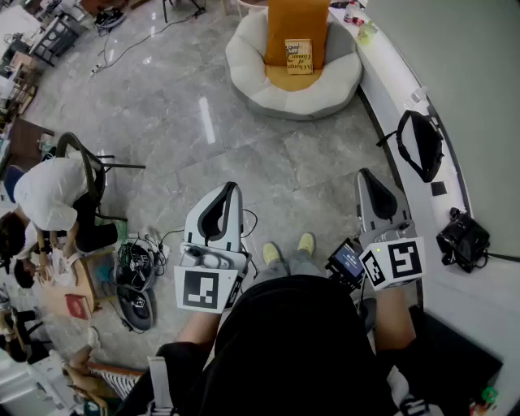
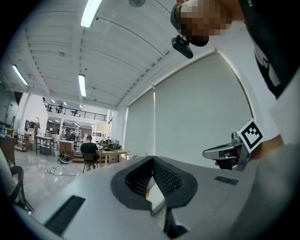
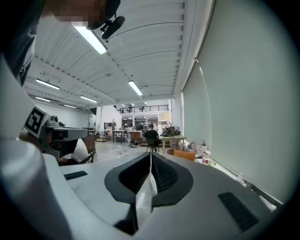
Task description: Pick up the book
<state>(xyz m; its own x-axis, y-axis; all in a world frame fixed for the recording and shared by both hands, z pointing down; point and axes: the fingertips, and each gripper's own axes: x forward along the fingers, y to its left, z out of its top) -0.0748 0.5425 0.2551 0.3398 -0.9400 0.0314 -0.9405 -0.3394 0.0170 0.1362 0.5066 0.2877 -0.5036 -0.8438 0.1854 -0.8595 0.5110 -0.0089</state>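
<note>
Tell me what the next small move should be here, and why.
Probably a step forward toward the white beanbag seat: the book stands against the orange cushion there, seemingly well out of reach. The left hand-held gripper and right hand-held gripper are held near the body, both shut with nothing between the jaws, so opening can wait until closer.

Glossy grey tiled floor [image 1: 162,106], white beanbag seat [image 1: 244,61], ceiling strip lights [image 2: 90,12]

Far ahead of you: white beanbag seat [image 1: 244,61], orange cushion [image 1: 296,20]. On your right: curved white bench [image 1: 382,61] carrying a black bag [image 1: 422,146] and, nearer, a black device [image 1: 461,240]. On your left: person in white shirt [image 1: 49,193], cable tangle [image 1: 134,260] on the floor [image 1: 162,106].
</note>
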